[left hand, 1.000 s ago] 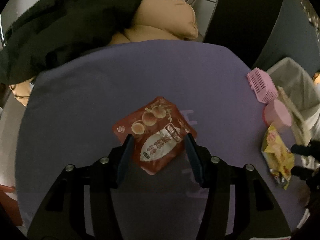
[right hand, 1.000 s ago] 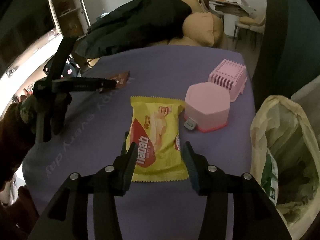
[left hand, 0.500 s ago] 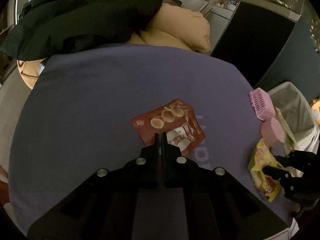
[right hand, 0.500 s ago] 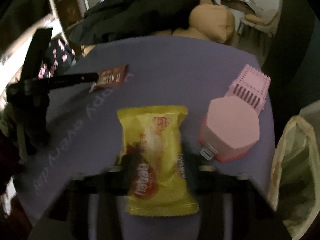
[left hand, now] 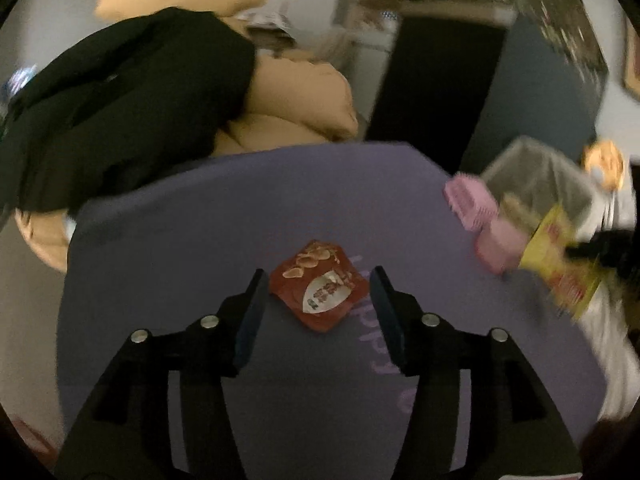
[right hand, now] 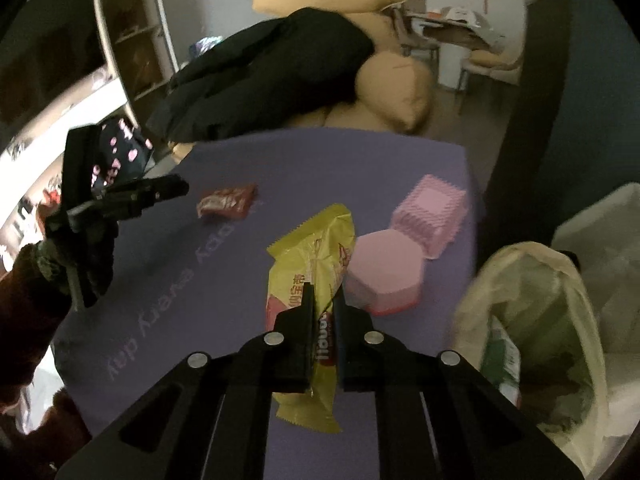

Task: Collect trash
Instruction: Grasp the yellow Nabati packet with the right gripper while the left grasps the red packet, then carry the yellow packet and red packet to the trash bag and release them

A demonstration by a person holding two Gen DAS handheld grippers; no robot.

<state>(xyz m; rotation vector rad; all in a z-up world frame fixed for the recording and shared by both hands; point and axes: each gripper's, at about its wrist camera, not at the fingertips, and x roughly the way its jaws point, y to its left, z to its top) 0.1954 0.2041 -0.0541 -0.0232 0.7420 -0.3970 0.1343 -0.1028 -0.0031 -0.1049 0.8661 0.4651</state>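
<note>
A purple mat point(right hand: 304, 168) with pale lettering covers the surface. On it lie 1 red snack packet point(left hand: 319, 285), lying flat near the middle, and 2 pink containers: a hexagonal box point(right hand: 384, 276) touching a ribbed basket point(right hand: 432, 212) at the edge.

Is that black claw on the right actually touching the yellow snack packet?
Touching. In the right wrist view the right gripper has its fingers pinched shut on the yellow snack packet, which hangs lifted off the purple table.

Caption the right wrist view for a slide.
Right gripper pinches the yellow snack wrapper above the purple mat, trash bag alongside.
</note>
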